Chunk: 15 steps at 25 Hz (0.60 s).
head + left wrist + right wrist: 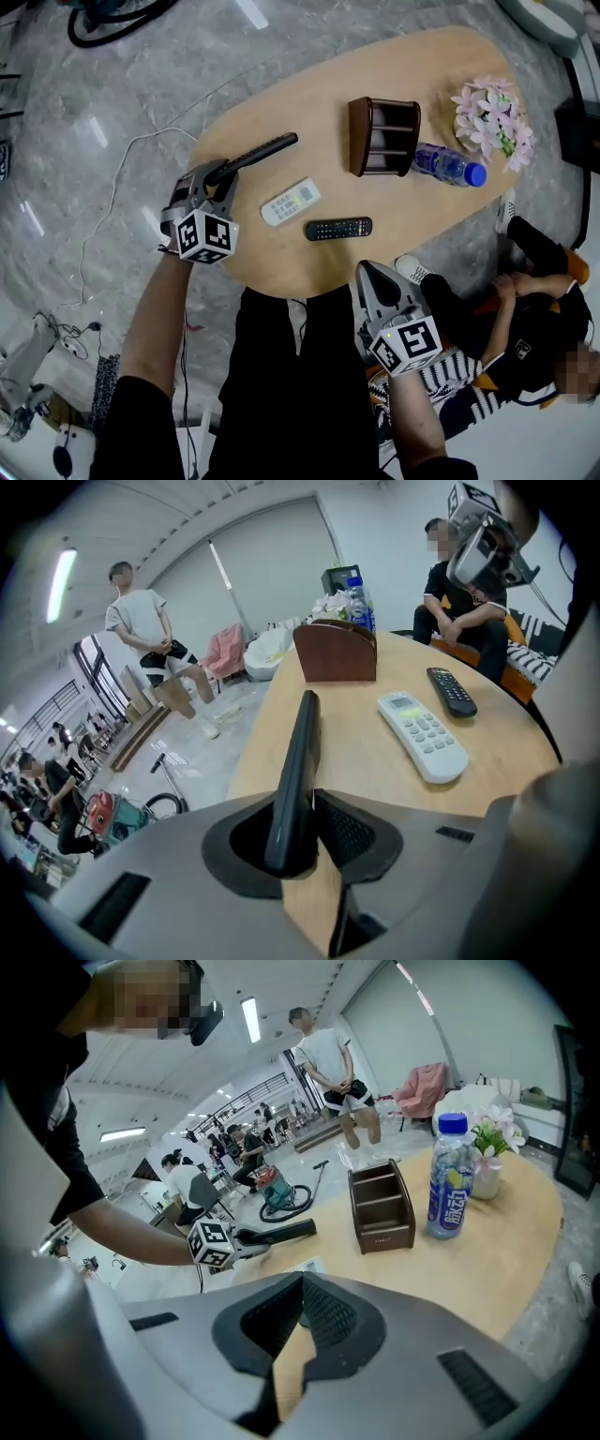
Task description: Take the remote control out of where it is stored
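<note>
My left gripper [217,178] is shut on one end of a long black remote [258,153], which it holds edge-up above the left part of the oval wooden table [281,267]; the free end points toward the brown wooden holder [382,137]. In the left gripper view the remote [300,752] stands pinched between the jaws of the left gripper [309,799]. The holder's compartments look empty. My right gripper [375,281] hangs at the table's near edge, its jaws together on nothing, as the right gripper view also shows it [302,1283].
A white remote [290,202] and a second black remote [338,228] lie on the table's middle. A water bottle [450,166] lies beside the holder, with a pot of flowers [491,117] behind it. A person [525,309] sits at the right. Cables [112,187] run over the floor at the left.
</note>
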{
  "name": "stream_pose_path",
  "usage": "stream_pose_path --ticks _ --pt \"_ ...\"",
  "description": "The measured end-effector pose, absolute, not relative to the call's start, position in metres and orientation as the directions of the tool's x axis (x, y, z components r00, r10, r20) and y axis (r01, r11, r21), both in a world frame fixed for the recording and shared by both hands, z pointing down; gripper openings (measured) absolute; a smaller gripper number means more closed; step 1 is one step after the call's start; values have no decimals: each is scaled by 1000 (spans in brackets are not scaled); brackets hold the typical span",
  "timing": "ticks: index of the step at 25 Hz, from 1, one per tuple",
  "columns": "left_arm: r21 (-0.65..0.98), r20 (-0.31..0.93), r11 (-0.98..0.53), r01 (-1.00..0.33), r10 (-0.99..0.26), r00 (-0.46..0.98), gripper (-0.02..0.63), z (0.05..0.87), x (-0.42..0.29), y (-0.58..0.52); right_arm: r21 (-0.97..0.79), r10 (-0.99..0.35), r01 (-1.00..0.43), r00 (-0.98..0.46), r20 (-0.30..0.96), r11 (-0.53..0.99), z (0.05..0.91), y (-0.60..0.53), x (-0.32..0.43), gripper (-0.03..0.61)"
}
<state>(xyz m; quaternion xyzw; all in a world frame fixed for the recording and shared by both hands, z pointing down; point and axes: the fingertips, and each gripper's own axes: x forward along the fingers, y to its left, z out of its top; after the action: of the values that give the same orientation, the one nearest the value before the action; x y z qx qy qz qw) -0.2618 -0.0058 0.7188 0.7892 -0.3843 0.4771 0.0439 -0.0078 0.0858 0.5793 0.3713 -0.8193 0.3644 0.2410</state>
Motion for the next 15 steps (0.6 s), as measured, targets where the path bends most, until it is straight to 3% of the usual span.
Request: stream_pose_path --ticks 6,8,15 --pt "-344 801 -743 -574 -551 233 105 734 -260 7 -412 -429 -789 -600 676 456 584 91 -4 8" --pt "-361 800 -767 -530 -547 247 150 737 -255 15 -412 -428 -787 -603 673 460 583 92 -7 8" --pt "-328 793 -781 -531 -533 294 161 728 -247 31 -405 -437 -778 -613 658 480 577 91 -19 8"
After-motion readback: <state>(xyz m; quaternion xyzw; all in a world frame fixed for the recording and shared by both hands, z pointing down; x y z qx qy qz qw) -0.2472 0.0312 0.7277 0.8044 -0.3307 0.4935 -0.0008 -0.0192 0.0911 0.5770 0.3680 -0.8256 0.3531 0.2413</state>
